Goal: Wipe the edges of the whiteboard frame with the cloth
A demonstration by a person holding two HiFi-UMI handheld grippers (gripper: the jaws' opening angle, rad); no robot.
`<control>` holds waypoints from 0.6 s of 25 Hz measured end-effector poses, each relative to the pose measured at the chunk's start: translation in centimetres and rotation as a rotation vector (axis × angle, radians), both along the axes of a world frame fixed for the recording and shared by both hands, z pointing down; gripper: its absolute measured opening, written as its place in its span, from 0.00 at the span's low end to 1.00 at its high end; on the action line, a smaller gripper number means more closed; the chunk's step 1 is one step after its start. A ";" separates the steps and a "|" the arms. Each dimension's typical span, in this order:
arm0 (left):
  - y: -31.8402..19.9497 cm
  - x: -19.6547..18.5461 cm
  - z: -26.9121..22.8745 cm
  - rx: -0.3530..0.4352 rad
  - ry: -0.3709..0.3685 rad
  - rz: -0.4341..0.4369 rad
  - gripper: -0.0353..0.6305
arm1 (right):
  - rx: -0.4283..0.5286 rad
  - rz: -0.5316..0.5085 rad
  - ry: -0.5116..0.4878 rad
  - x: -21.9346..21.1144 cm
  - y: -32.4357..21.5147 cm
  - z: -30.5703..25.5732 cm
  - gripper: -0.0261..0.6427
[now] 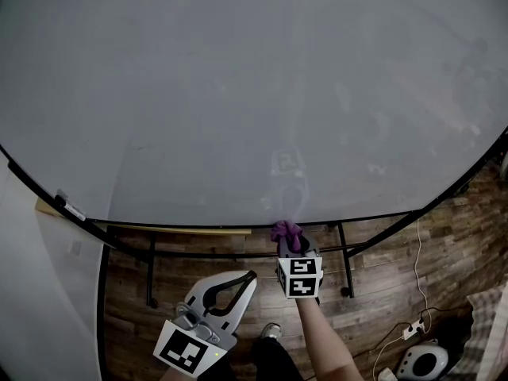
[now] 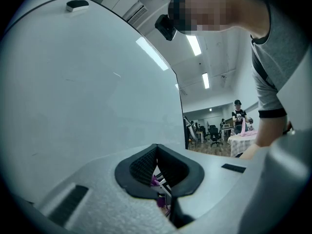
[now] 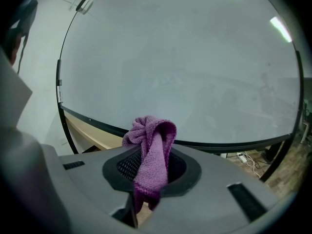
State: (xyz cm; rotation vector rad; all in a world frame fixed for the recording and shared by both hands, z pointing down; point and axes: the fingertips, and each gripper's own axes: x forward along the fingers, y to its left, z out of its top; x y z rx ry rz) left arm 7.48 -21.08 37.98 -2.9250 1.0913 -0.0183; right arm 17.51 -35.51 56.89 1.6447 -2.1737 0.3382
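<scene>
The purple cloth (image 1: 286, 231) is clamped in the right gripper (image 1: 289, 244), bunched up at the bottom edge of the black whiteboard frame (image 1: 198, 226), about midway along it. The left gripper (image 1: 248, 278) hangs lower and to the left, its jaws together on nothing. The pale, glossy whiteboard (image 1: 254, 94) stands on black legs (image 1: 343, 260) over a wood-plank floor (image 1: 381, 284), with a power strip (image 1: 413, 329) near the right.

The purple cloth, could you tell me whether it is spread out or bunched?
Bunched: the purple knitted cloth sits twisted in a wad, clamped in the jaws of the right gripper.
</scene>
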 end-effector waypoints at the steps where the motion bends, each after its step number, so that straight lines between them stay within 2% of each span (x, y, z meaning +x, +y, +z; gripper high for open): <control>1: -0.1 0.5 0.0 0.000 0.003 0.002 0.08 | 0.000 0.004 0.000 0.6 0.0 0.0 0.14; 15: -0.2 6.1 0.3 0.003 0.004 0.022 0.08 | 0.005 0.047 0.012 7.6 -0.3 0.0 0.14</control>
